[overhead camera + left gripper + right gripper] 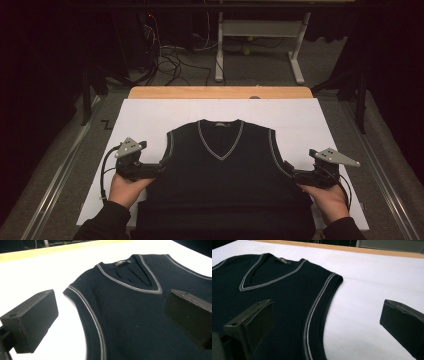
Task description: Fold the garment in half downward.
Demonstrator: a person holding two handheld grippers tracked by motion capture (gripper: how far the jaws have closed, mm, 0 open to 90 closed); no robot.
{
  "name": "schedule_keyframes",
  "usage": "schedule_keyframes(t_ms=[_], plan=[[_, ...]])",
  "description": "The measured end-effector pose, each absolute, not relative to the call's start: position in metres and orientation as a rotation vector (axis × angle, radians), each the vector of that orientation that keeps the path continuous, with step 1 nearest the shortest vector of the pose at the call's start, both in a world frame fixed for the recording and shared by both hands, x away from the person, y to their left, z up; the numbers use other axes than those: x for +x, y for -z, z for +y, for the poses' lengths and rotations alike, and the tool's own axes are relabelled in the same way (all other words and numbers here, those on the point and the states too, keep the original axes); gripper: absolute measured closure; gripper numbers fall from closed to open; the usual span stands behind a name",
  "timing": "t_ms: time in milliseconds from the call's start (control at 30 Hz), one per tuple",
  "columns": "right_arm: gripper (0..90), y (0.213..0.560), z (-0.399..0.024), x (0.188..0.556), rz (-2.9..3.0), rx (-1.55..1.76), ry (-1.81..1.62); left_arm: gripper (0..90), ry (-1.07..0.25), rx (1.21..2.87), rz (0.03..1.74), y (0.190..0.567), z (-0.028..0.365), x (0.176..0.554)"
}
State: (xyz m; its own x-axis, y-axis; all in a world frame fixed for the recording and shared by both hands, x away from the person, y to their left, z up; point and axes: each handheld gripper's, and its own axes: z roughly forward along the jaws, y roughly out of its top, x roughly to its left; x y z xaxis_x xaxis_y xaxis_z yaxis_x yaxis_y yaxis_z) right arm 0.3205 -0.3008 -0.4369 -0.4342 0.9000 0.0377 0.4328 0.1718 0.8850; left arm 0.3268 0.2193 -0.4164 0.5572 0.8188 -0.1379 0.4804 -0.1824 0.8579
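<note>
A dark sleeveless V-neck vest [222, 170] is laid flat, front up, on a white sheet [145, 117] that covers the table. Its neckline points to the far side and its hem hangs toward the near edge, between the person's forearms. Pale grey trim is seen along the V-neck [130, 285] and along both armholes, and a small label is visible inside the back of the collar [282, 259].

The left gripper [159, 169] is held just beside the vest's left armhole, with its jaws spread wide. In the left gripper view nothing is clamped: one jaw stands over the bare white sheet and the other over the dark knit, with the trimmed armhole edge between them. Whether the jaws rest on the cloth cannot be told.

The right gripper [291, 170] is placed just beside the right armhole and is likewise fully open. In the right gripper view one jaw is seen above the vest and the other above the white sheet, and no fabric is pinched.

Each gripper is grasped from the near side by a hand, the left hand [126, 189] and the right hand [330, 200], in dark sleeves. A strip of bare wooden tabletop [220, 92] is exposed beyond the far edge of the sheet. Farther off, a white table frame [260, 45] and loose cables [170, 60] are seen on the grey floor.
</note>
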Motion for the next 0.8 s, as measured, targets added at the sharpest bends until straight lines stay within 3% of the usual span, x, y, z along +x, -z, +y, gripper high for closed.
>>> schedule_keyframes(t_ms=[333, 633, 800], plan=[[0.1, 0.425, -0.287, 0.339, 1.962, 1.223, -1.194, 0.0, -0.428, 1.826, 1.139, 0.407, 0.219, 0.380], [0.1, 0.422, -0.280, 0.351, 1.984, 1.215, -1.167, 0.0, -0.396, 1.841, 1.236, 0.434, 0.210, 0.426], [0.1, 0.423, -0.278, 0.354, 1.994, 1.216, -1.156, 7.4, -0.357, 1.883, 1.335, 0.455, 0.206, 0.446]])
